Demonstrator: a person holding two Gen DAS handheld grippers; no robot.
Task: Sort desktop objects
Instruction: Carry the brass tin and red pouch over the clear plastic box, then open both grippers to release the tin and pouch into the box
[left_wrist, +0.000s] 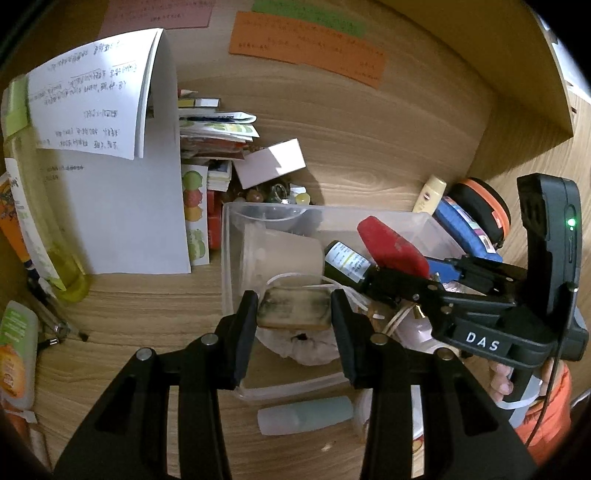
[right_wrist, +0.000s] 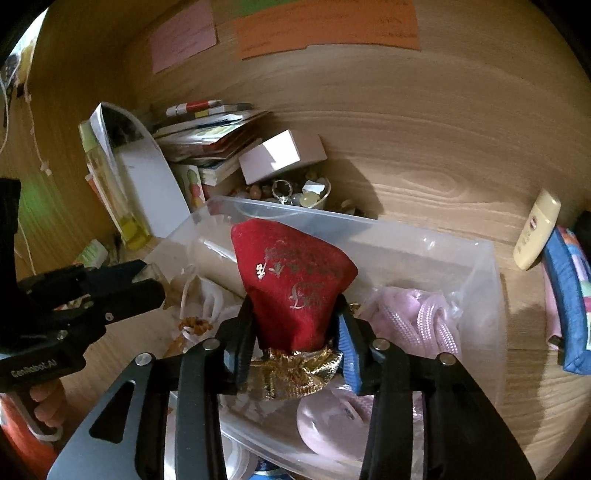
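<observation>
Over the clear plastic bin (right_wrist: 461, 258) at frame centre, your right gripper (right_wrist: 295, 328) clamps a red drawstring pouch (right_wrist: 295, 280) — soft, light, best held at its gathered neck — while your left gripper (left_wrist: 294, 310) pinches a grimy eraser (left_wrist: 294, 308).
</observation>
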